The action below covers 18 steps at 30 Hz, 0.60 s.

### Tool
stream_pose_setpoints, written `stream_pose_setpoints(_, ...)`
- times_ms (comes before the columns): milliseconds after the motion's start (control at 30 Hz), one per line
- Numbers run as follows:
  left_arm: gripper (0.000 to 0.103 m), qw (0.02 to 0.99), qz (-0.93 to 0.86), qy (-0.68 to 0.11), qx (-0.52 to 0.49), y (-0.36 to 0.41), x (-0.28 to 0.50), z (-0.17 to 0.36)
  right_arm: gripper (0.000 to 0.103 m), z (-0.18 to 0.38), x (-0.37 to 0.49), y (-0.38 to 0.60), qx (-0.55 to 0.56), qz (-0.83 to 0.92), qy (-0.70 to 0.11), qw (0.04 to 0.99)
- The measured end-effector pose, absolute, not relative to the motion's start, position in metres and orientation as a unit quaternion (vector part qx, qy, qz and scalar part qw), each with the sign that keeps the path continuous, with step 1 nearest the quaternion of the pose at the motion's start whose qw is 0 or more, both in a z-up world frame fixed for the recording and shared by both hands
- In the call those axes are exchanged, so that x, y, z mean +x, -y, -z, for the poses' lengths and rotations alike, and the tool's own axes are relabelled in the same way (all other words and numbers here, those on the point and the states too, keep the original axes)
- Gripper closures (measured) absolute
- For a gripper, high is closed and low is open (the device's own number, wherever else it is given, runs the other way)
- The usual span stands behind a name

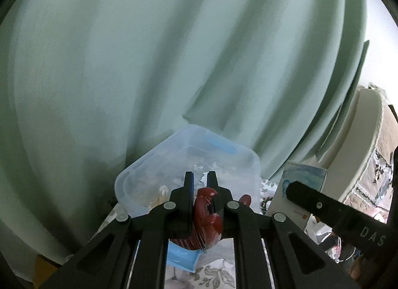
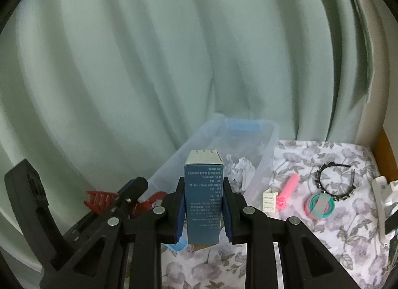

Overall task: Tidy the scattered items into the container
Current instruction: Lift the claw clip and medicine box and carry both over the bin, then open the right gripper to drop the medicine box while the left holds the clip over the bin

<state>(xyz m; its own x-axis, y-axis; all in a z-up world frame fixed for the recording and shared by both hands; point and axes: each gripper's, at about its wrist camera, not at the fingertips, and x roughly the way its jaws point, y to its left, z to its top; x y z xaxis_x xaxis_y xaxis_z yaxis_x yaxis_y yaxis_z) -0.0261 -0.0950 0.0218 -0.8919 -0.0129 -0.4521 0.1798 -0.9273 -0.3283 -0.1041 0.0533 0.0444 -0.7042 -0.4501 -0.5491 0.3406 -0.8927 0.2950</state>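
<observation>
My left gripper [image 1: 200,177] has its fingers clamped on the dark red plastic claw hair clip [image 1: 207,216]; my right gripper [image 2: 204,204] squeezes the upright blue cardboard box [image 2: 202,202]. Both hover near the clear plastic storage container [image 2: 248,139], ready for dropping in.

Left gripper [image 1: 200,177] has its jaws clamped tight on a red hair clip [image 1: 207,216], right gripper [image 2: 203,204] squeezes an upright blue box [image 2: 202,202]; both sit side by side, angled slightly down.
</observation>
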Motion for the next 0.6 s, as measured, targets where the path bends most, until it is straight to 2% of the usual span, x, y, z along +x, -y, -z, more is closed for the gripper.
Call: stream_pose_setpoints(600,0.093,0.053,0.946,-0.212,0.239,0.125,-0.058,0.012,0.075,0.010,-0.150,-0.021,0.389,0.891,0.063,0.224)
